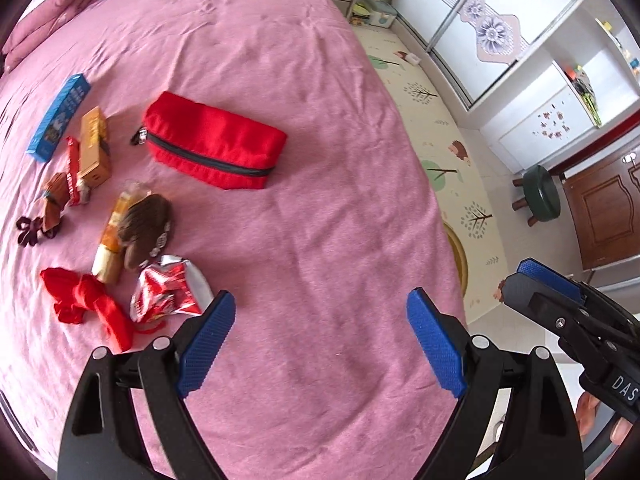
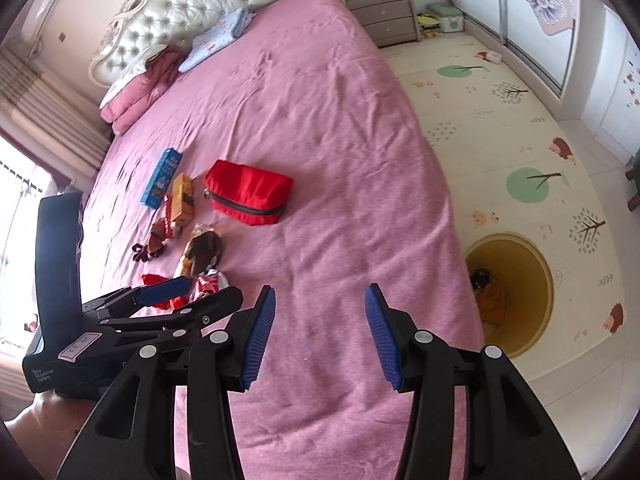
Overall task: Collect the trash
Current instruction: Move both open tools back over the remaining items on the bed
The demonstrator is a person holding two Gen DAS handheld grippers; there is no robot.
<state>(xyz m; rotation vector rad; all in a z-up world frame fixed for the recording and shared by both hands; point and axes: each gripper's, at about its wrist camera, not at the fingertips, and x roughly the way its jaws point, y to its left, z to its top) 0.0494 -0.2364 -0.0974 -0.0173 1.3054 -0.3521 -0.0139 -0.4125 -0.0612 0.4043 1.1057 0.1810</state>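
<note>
The bedspread (image 1: 304,80) is matt pink cloth, softly creased. At centre left, the red pouch (image 1: 212,140) is matt fabric; lower left, the crumpled wrapper (image 1: 168,292) is glossy foil. The headboard (image 2: 192,0), upper left, looks like shiny tufted leather.

A home bedroom: a wide bed (image 2: 320,120) under a pink sheet, its tufted headboard (image 2: 200,4) at the head, a nightstand (image 2: 384,16) beside it, and a children's play mat (image 2: 520,140) alongside.

Left gripper (image 1: 320,312) wide apart, empty; right gripper (image 2: 320,304) parted, empty
</note>
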